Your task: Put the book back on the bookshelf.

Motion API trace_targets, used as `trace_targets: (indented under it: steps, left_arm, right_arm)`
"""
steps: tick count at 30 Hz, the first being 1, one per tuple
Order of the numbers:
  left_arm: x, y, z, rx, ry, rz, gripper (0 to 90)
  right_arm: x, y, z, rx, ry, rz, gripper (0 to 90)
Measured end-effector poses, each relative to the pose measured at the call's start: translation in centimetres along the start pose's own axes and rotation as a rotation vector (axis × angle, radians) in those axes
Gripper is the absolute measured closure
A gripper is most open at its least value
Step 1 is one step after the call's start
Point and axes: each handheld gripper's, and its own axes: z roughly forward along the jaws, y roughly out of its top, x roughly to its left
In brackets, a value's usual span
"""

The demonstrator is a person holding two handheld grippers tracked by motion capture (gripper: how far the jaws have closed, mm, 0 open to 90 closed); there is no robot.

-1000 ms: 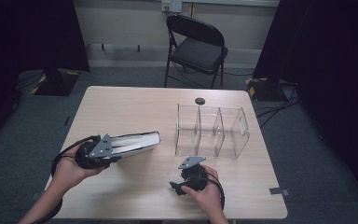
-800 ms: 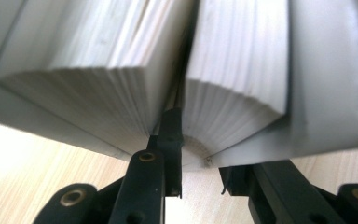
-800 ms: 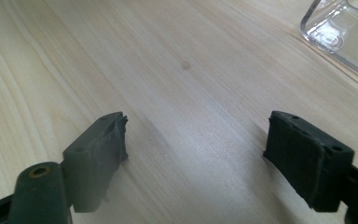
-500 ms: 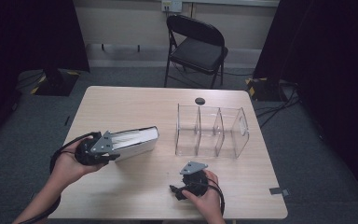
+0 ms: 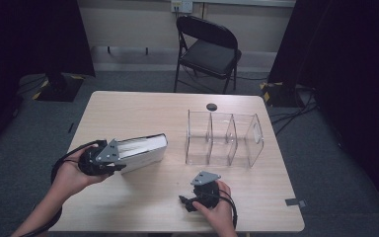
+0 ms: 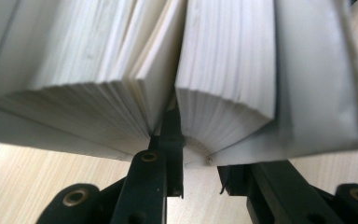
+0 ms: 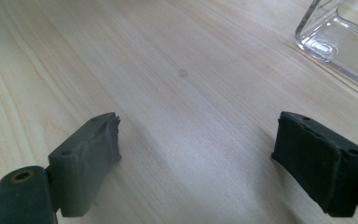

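High view: my left tongs (image 5: 121, 159) are clamped on the near end of the thick white paperback book (image 5: 140, 150), which lies flat on the pale wooden table (image 5: 143, 106) and stretches away from their tips. Left gripper view has one jaw wedged between the fanned pages (image 6: 121, 70), the other outside the cover. My right tongs (image 5: 193, 200) have just been opening; they gape with nothing between them, the clear acrylic three-slot organiser (image 5: 224, 138) just beyond.
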Motion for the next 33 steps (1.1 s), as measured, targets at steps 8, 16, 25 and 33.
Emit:
trace_targets:
  steps: [8, 16, 25, 33]
  left_arm:
    - [-0.4, -0.1, -0.4, 0.004, -0.029, 0.006, 74.3]
    - [-1.2, 0.0, -0.8, 0.005, -0.047, 0.013, 74.2]
    - [-1.0, -0.5, -1.5, 0.012, -0.076, -0.002, 74.5]
    - [-0.2, -0.5, -1.4, 0.023, -0.078, -0.057, 74.6]
  right_arm:
    - [0.0, 0.0, 0.0, 0.000, -0.001, 0.000, 12.8]
    - [0.0, 0.0, 0.0, 0.000, 0.000, 0.001, 12.8]
    - [0.0, 0.0, 0.0, 0.000, -0.001, 0.001, 12.9]
    - [0.0, 0.0, 0.0, -0.001, -0.001, 0.001, 12.8]
